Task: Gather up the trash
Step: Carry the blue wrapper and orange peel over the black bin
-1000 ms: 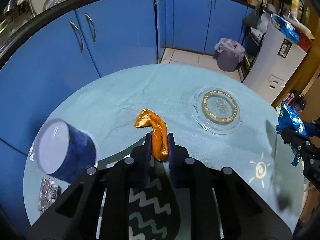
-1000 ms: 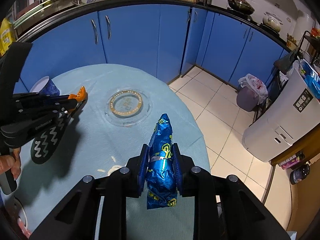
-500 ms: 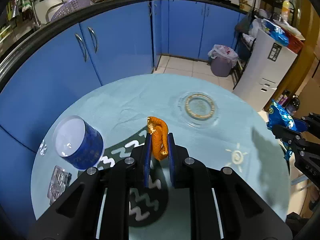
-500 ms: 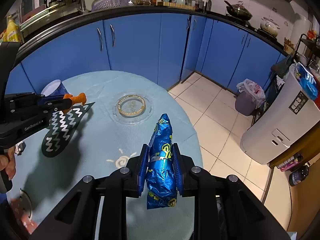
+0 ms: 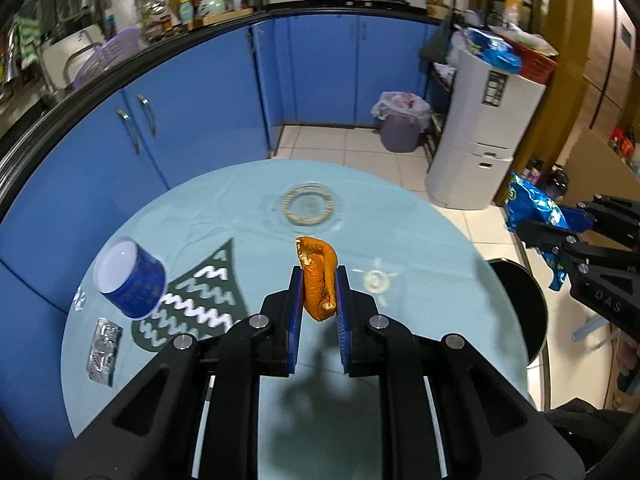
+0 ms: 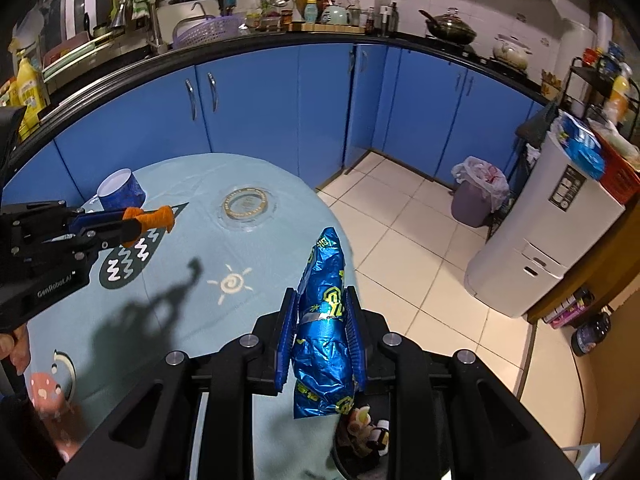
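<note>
The left gripper (image 5: 318,294) clamps an orange wrapper (image 5: 317,280) — the right gripper (image 6: 322,320) clamps a blue snack bag (image 6: 324,320) — both above the counter (image 5: 240,216).

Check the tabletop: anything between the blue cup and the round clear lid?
Nothing stands between blue cup and round clear lid: only tablecloth, with the dark zigzag print's tip nearby. Left wrist view shows it best.

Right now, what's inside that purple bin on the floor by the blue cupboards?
The purple bin is lined with a white plastic bag bunched over its rim, with a touch of red showing. Whatever lies deeper is hidden by the bag and the bin's wall.
</note>
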Demonstrator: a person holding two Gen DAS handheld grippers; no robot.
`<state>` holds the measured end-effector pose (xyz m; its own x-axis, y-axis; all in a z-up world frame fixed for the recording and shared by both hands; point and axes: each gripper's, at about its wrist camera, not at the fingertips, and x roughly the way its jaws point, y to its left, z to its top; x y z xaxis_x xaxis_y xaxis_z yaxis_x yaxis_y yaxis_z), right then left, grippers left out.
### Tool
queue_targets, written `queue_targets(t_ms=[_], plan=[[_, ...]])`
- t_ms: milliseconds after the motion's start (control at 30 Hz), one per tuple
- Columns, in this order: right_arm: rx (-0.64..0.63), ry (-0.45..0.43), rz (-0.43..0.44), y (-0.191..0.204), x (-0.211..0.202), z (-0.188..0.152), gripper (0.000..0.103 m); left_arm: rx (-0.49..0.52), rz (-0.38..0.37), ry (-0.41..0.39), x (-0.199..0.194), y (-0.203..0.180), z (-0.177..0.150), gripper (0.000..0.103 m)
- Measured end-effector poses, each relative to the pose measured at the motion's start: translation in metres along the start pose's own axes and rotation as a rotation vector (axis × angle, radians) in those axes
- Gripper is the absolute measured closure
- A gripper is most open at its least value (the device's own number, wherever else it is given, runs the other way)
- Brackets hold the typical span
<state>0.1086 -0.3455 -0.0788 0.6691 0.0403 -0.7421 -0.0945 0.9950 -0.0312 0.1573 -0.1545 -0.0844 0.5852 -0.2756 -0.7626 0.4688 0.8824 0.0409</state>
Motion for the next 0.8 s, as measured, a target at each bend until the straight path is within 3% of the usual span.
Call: queue_targets(t_ms=[800], plan=[[0.163, 0.013, -0.117, -0.089, -0.043, -0.059, 0.079, 0.232, -0.136, -0.026, -0.015, -0.139, 0.015, 0.087]])
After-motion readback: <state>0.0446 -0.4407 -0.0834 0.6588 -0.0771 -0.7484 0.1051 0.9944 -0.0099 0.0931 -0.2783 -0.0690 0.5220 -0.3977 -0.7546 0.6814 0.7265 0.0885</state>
